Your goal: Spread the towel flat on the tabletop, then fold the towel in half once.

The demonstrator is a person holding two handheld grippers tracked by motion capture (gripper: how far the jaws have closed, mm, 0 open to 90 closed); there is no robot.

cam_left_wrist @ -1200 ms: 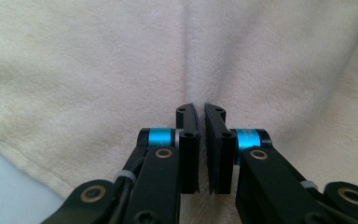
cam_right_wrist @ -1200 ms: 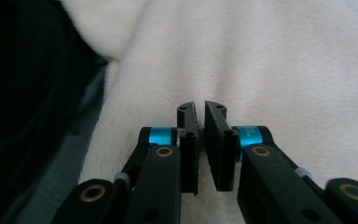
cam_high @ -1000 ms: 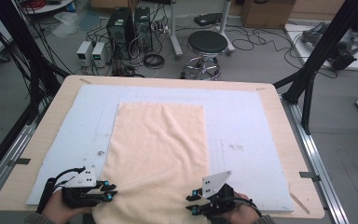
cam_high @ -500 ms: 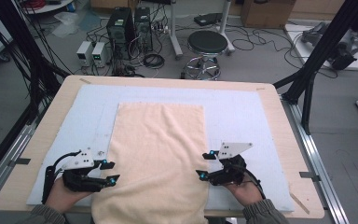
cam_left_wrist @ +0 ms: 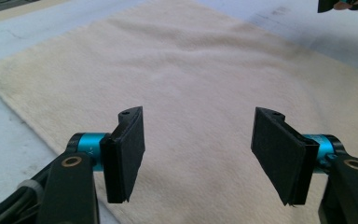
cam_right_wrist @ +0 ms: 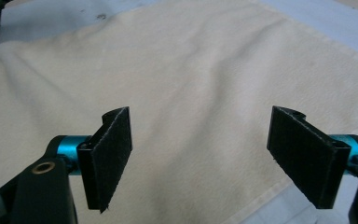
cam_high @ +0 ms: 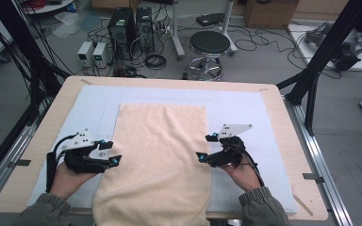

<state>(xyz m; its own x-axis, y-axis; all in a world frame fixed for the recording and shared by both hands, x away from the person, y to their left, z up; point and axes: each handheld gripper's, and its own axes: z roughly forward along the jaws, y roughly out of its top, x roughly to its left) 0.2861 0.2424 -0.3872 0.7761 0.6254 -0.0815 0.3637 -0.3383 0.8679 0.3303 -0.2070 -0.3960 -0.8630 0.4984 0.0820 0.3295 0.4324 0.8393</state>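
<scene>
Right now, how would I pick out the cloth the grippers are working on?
Find the wooden table with the pale blue mat on top. The towel lies flat along the mat's middle, its near end hanging over the table edge. It is the one cream, fuzzy thing there.

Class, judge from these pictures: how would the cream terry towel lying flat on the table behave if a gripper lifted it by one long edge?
The cream terry towel would probably sag and fold, since its near end already droops over the table's edge. Its fuzzy pile suggests the pads would hold it without slipping. Spread thin on the pale blue mat, it looks light.
</scene>
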